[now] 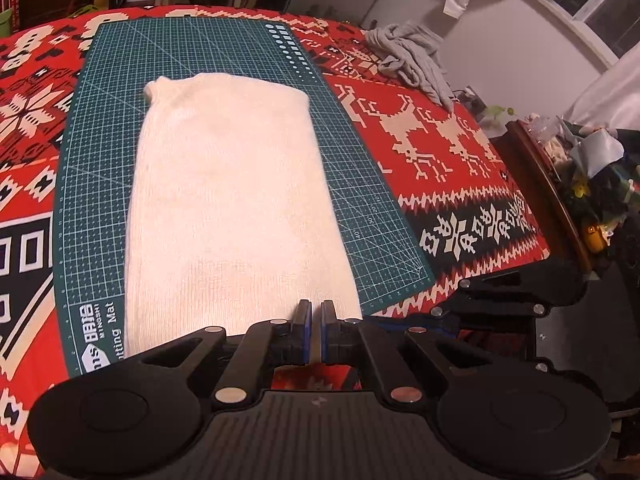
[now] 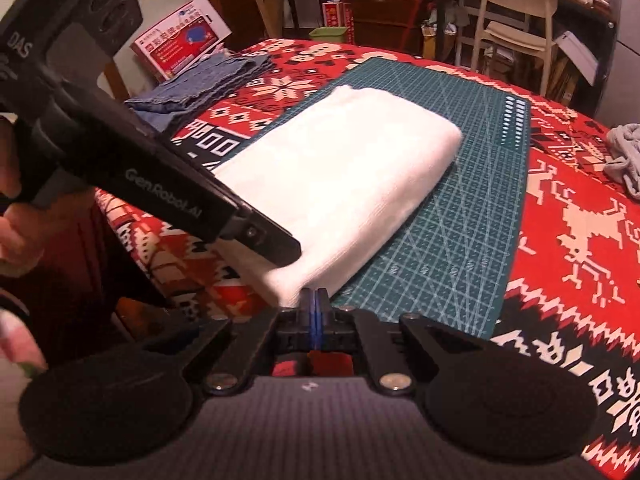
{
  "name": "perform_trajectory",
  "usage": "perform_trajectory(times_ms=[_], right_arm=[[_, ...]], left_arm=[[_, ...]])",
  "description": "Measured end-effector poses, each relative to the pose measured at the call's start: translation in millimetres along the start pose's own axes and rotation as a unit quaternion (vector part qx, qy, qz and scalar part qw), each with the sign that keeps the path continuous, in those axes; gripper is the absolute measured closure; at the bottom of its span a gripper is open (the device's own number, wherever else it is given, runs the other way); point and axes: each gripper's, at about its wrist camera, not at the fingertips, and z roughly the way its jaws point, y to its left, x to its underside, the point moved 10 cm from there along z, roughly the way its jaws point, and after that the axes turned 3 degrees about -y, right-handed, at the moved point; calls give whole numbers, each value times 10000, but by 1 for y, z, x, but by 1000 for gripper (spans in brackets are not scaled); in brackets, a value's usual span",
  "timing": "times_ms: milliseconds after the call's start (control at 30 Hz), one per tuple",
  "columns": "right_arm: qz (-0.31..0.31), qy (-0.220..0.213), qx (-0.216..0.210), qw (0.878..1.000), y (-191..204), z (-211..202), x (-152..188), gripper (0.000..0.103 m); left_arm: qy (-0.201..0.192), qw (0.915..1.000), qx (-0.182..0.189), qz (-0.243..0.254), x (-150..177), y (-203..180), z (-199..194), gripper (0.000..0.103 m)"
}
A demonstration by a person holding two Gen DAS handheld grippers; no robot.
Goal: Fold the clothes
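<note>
Left gripper (image 1: 315,330), matte black plastic with blue-edged pads, nearly closed with a thin gap, tips at the near hem of the cream sweater (image 1: 236,204); whether any knit is pinched cannot be told. Right gripper (image 2: 315,320), same build, pads pressed together at the sweater's near corner, apparently with nothing between them. Folded into a long soft rectangle, finely ribbed, thick and rounded at the edges, lying lengthwise on the green cutting mat (image 1: 348,184). Smooth and flat, printed with a white grid and diagonal lines, white lettering at the near corner. Underneath, a red woven tablecloth (image 1: 460,184) with cream reindeer, snowflakes and black zigzag bands. Off to the right on that cloth, a crumpled grey garment (image 1: 412,60), limp and creased. On the left side, a folded stack of blue denim (image 2: 196,84) with frayed edges. Farther back, a cream plastic chair (image 2: 516,20) and cluttered dark shelves.
</note>
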Motion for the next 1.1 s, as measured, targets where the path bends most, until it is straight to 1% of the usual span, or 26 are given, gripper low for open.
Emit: perform_trajectory(times_ms=[167,367,467,567,733,800,900,1100], right_arm=[[-96,84,-105,9999,7,1,3,100],[0,155,-188,9997,5,0,7,99],[147,97,34,9998,-9,-1,3,98],[298,34,271,9992,-24,-2,0,98],[595,-208,616,9961,-57,10,-20,97],[662,-286,702,9949,-71,17,-30,97],[691,-350,710,9945,-83,29,-42,97],[696,-374,739,9941,-101,49,-57,97]], left_arm=[[-15,10000,-20,-4,2,1,-2,100],[-59,10000,10,20,0,2,-8,100],[-213,9997,-54,59,-12,7,-12,100],[-384,9991,-155,132,-30,12,-12,100],[-605,9977,-220,218,-66,15,-7,100],[-622,9974,-235,264,-77,15,0,100],[-569,9975,-255,317,-86,15,12,100],[-433,9979,-226,436,-95,14,29,100]])
